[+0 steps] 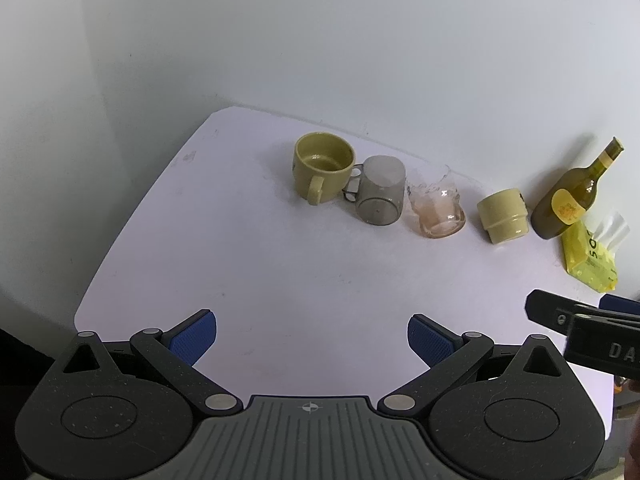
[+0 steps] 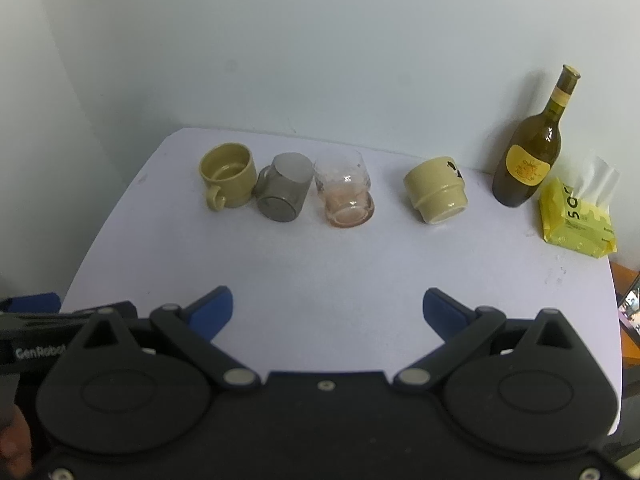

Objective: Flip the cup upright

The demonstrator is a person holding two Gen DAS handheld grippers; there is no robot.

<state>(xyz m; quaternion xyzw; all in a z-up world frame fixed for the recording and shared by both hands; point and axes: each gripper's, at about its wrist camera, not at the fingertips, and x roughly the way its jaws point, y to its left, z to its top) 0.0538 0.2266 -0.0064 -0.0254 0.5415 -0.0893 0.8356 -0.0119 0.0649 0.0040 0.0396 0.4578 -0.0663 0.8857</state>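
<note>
Left hand-held gripper point(image 1: 312, 338) hovers over the near part of the white counter point(image 1: 280, 280), jaws spread wide, nothing btwn the blue pads point(image 1: 194, 336). Right hand-held gripper point(image 2: 328, 312) same: jaws wide apart, empty, low over the near edge. Each shows at the edge of the other's view, so they sit side by side, close.

Row of cups along the back of the counter, near the wall point(image 2: 320, 60), all well apart from both grippers. L to R in right wrist view:
- olive mug point(image 2: 228, 174), upright, mouth up, handle toward camera.
- grey cup point(image 2: 286, 188), see-through w/ handle, tipped, flat base facing the camera; touching or just beside the mug, can't tell which.
- glass point(image 2: 346, 194), clear w/ pinkish tint, tilted toward camera, just beside the grey cup.
- cream cup point(image 2: 436, 190), upside down, wide rim on the counter, narrower foot up. Stands alone, w/ a gap to the glass on one side and the bottle on the other. Dark mark near its top edge.
- bottle point(image 2: 528, 156), dark green, yellow label, upright against the wall.
- yellow tissue pack point(image 2: 576, 216), white tissue sticking out the top, at the far right corner, just beside the bottle.
</note>
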